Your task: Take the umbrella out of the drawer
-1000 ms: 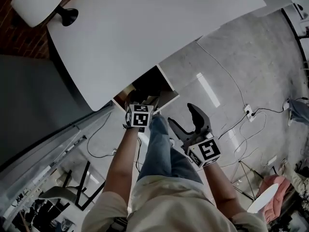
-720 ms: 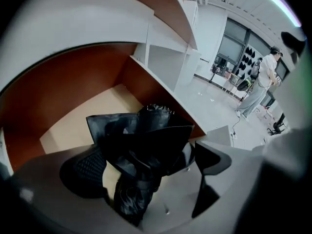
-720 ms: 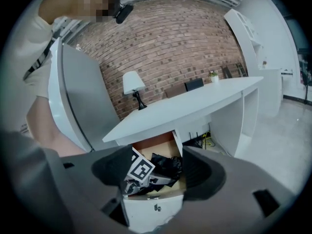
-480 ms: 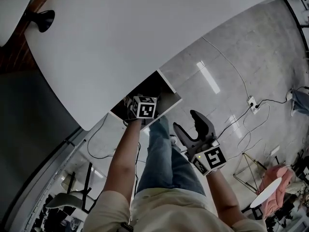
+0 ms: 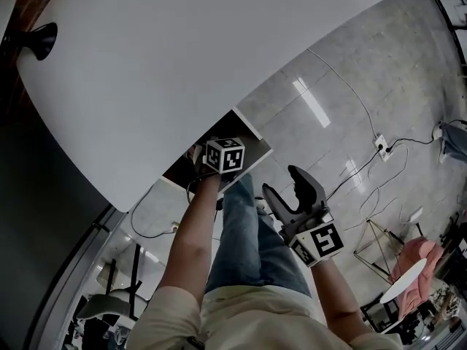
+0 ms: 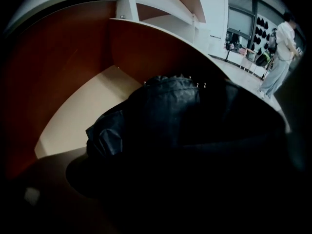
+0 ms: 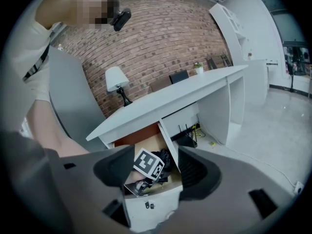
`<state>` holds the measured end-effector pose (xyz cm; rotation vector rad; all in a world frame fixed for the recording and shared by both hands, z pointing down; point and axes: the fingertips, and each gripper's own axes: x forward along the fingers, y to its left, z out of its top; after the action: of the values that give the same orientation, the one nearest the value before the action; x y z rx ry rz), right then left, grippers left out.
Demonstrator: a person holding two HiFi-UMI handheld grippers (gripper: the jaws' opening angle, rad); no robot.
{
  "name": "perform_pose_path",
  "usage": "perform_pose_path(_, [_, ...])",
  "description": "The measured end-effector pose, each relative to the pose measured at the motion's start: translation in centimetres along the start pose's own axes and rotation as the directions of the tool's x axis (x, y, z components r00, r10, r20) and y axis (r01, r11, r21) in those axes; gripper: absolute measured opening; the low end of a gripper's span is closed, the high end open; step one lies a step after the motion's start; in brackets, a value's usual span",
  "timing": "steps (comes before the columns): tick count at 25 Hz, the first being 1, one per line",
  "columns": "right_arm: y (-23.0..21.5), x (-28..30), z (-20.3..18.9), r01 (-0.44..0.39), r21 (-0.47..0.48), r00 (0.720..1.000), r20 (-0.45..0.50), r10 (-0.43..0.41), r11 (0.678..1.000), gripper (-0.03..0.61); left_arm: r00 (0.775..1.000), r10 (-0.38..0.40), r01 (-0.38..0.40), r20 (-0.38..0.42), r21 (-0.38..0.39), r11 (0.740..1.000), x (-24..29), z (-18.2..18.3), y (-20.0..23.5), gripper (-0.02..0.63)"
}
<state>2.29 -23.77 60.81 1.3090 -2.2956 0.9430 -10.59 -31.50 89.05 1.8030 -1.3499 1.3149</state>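
The left gripper (image 5: pixel 219 157) has sunk into the open drawer (image 5: pixel 252 131) under the white worktop (image 5: pixel 182 64), and its fingers have just been opening wide. The umbrella (image 6: pixel 161 111) — a black folded bundle — lies on the drawer floor right in front of them. It seems not yet clamped, though the view is too dark to show any touch. The reach looks done, so the grasp comes next. Further right, the right gripper (image 5: pixel 282 183) has dropped lower beside the person's leg (image 5: pixel 248 224) — fingers apart, just narrowing, empty.
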Motion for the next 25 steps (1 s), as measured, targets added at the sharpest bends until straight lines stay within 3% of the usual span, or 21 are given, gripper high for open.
perform_pose_path(2, [-0.3, 0.1, 0.4, 0.004, 0.009, 1.000, 0.010, -0.004, 1.000, 0.276, 0.998, 0.064, -0.064, -0.018, 0.035, 0.997, 0.1, 0.1, 0.6, 0.469])
perform_pose_path(4, [-0.5, 0.0, 0.7, 0.008, 0.017, 1.000, 0.020, -0.009, 1.000, 0.275, 0.997, 0.080, -0.079, -0.020, 0.052, 0.995, -0.1, 0.4, 0.6, 0.366])
perform_pose_path(9, [-0.7, -0.8, 0.6, 0.017, 0.022, 1.000, 0.023, -0.017, 1.000, 0.270, 1.000, 0.011, -0.009, -0.027, 0.066, 0.998, -0.7, 0.4, 0.2, 0.268])
perform_pose_path(13, [-0.4, -1.9, 0.8, -0.007, 0.003, 0.998, 0.065, 0.007, 1.000, 0.268, 0.999, -0.043, 0.043, -0.003, 0.052, 0.998, -2.2, 1.0, 0.3, 0.252])
perform_pose_path(21, [0.8, -5.5, 0.5, -0.040, -0.042, 0.995, 0.093, 0.044, 0.998, 0.259, 0.986, -0.034, 0.038, 0.163, -0.022, 0.999, -8.5, 2.8, 0.4, 0.252])
perform_pose_path(25, [1.7, -7.9, 1.0, -0.046, -0.127, 0.990, 0.126, 0.062, 0.991, 0.258, 0.967, -0.010, 0.025, 0.253, -0.058, 0.998, -12.9, 3.7, 0.3, 0.252])
